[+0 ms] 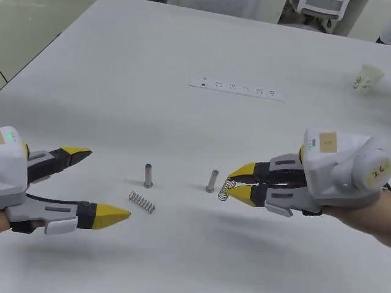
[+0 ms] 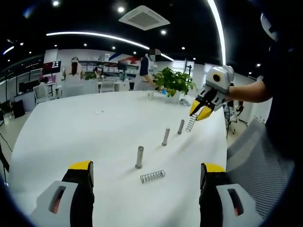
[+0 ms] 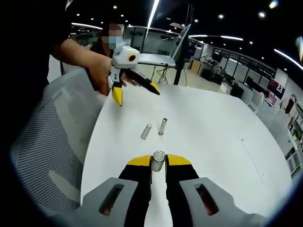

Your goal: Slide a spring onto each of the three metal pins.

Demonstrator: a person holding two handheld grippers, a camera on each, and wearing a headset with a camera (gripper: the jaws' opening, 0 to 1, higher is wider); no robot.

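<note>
The right gripper (image 1: 237,184) pinches a spring (image 1: 225,190) between its yellow tips, beside a metal pin (image 1: 212,181); the left gripper (image 1: 107,183) gapes wide, empty.

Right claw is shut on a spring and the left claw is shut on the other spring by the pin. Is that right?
No. The left claw is open, holding nothing; the other spring lies loose on the table by the pin, as the head view shows. The right claw is shut on a spring.
</note>
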